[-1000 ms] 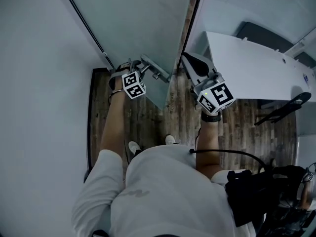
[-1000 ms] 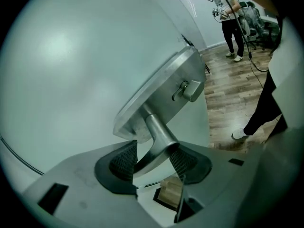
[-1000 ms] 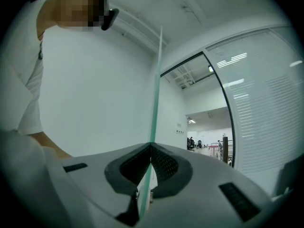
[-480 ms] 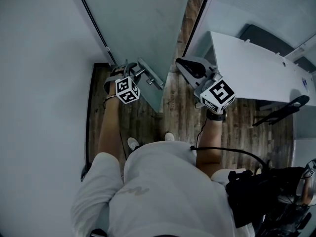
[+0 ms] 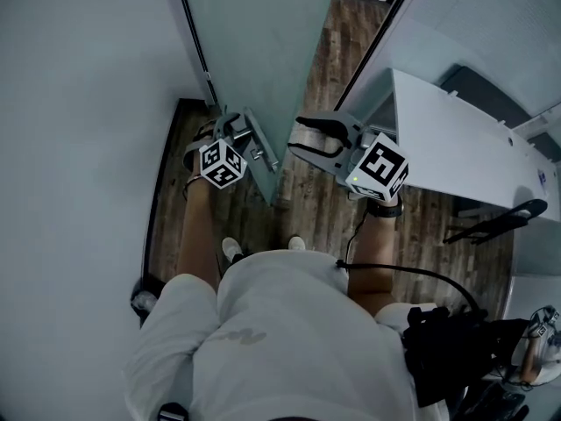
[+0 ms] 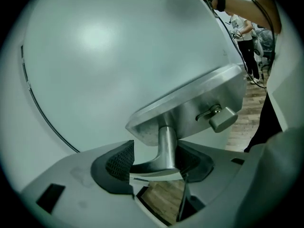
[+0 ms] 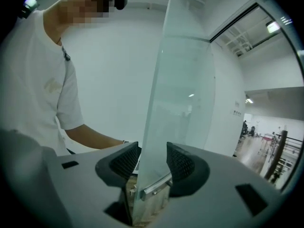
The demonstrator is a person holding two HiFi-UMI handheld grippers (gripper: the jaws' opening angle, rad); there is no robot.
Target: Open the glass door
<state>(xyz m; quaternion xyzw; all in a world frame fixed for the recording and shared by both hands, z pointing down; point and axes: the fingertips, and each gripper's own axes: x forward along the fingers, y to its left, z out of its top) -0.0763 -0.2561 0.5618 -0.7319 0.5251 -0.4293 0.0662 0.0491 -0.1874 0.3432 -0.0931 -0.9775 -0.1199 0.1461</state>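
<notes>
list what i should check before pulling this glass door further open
1. Handle between the left gripper's jaws: ok.
2. Left grip closed on handle: not ok, jaws apart, just been opening.
3. Glass door edge between the right gripper's jaws: ok.
4. Right grip on glass: not ok, jaws have just been opening, pads clear.
5. Door ajar: ok, floor shows through the gap.
6. Lock knob released: cannot tell.

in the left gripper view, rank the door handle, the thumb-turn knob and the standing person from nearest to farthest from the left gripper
1. door handle: between the jaws of the left gripper, which have just been opening.
2. thumb-turn knob: up and to the right, on the lock plate.
3. standing person: far off, upper right.
</notes>
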